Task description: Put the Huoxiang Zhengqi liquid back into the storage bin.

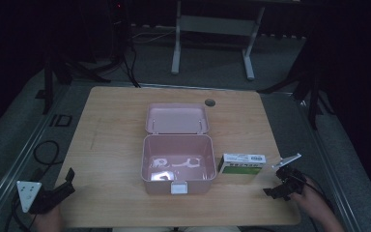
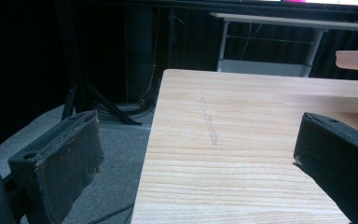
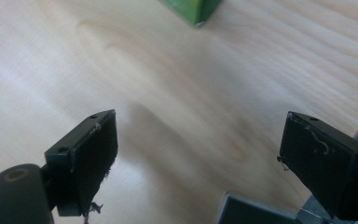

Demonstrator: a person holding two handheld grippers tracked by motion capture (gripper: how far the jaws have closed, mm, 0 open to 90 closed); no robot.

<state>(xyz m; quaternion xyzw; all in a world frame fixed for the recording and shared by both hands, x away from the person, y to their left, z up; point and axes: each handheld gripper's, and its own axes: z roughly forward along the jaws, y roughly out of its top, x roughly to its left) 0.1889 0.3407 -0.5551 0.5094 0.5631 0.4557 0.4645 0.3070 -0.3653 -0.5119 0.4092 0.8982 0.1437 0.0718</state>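
Observation:
A pink plastic box (image 1: 177, 164) stands open at the middle of the wooden table (image 1: 116, 121), its lid (image 1: 177, 118) tipped back. Small white items lie inside it. To its right lies a green and white carton (image 1: 242, 164), whose green corner (image 3: 193, 9) shows at the top of the right gripper view. My left gripper (image 1: 69, 180) hovers at the table's front left corner, open and holding nothing (image 2: 200, 154). My right gripper (image 1: 276, 186) sits at the front right, just right of the carton, also open with bare wood between its jaws (image 3: 198, 149).
A round cable hole (image 1: 209, 102) sits near the table's far edge. Behind the table stand a white desk frame (image 1: 212, 29) and dark tripod legs (image 1: 58, 72) on grey floor. A cable loop (image 1: 46, 151) lies on the floor at left.

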